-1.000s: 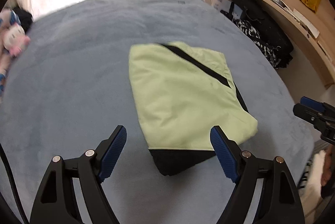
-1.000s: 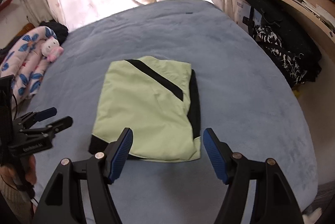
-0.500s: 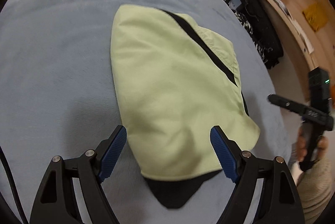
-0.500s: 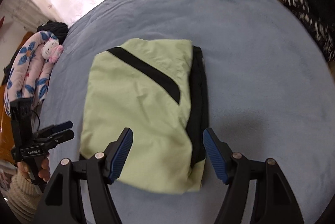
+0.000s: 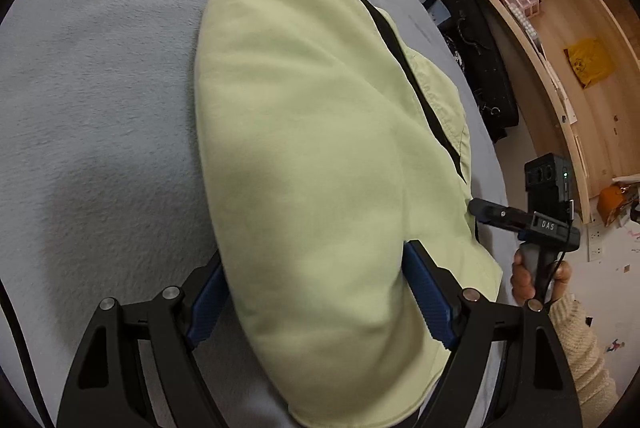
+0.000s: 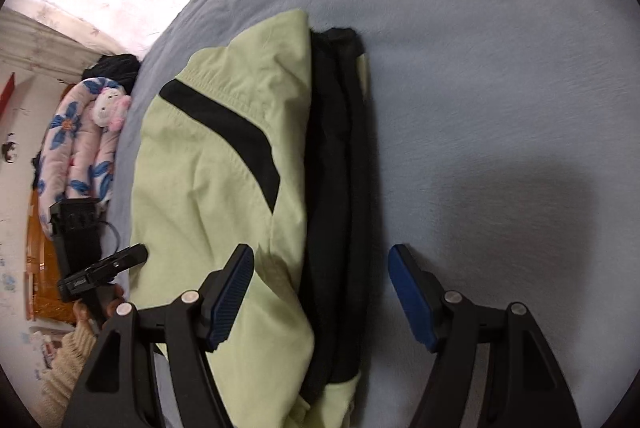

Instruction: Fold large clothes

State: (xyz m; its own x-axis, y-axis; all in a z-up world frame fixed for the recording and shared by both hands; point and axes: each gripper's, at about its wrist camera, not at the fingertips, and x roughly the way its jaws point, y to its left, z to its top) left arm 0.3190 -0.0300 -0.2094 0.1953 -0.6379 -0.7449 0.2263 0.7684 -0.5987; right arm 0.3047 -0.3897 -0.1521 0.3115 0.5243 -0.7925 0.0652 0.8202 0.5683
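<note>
A folded light green garment [image 5: 312, 148] with black trim lies on the blue-grey bed [image 5: 100, 88]. My left gripper [image 5: 316, 292] is open, its blue pads [image 5: 426, 292] on either side of the garment's near left edge. In the right wrist view the garment [image 6: 208, 188] shows its black folded layers [image 6: 336, 188] along the right side. My right gripper [image 6: 320, 288] is open and straddles that black edge at the near end. Each gripper shows in the other's view, the right one [image 5: 520, 220] and the left one [image 6: 100, 272].
A wooden shelf [image 5: 560, 40] with boxes and a dark bag [image 5: 480, 48] stand to the right of the bed. A floral cushion with a plush toy [image 6: 88, 132] lies at the bed's left edge. Bare blanket [image 6: 500, 68] spreads to the right of the garment.
Both grippers have dropped down and moved forward onto the near end of the garment. The garment now sits between each gripper's open fingers.
</note>
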